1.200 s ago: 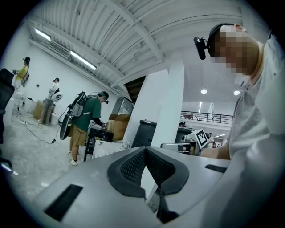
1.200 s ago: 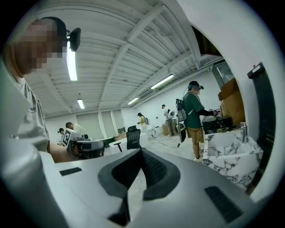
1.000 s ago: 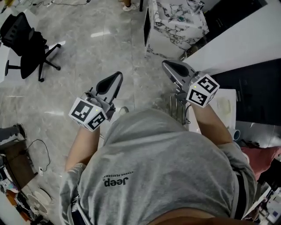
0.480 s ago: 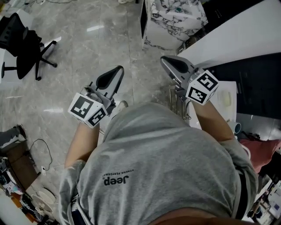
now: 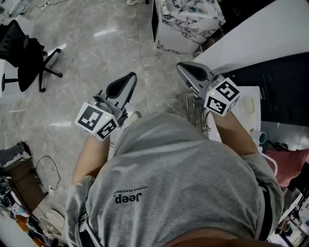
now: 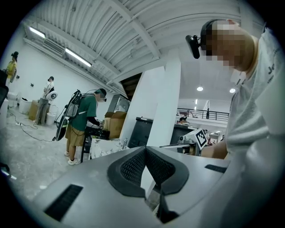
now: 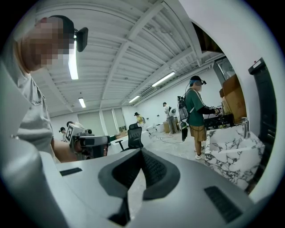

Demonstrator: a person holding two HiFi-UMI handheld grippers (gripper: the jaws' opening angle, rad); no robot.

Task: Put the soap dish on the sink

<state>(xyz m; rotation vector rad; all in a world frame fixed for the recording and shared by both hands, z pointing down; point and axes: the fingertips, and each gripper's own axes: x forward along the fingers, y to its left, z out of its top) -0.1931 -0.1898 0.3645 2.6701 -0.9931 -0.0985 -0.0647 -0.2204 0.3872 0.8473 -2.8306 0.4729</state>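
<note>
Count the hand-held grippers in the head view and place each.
2. The left hand-held gripper is centre-left, over the grey floor; the right hand-held gripper is centre-right, near the marble unit. None looks hidden.

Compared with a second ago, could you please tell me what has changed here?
Nothing was moved, taken hold of or let go. The left gripper and right gripper stay shut and empty in front of the person; only the head view drifted slightly.
</note>
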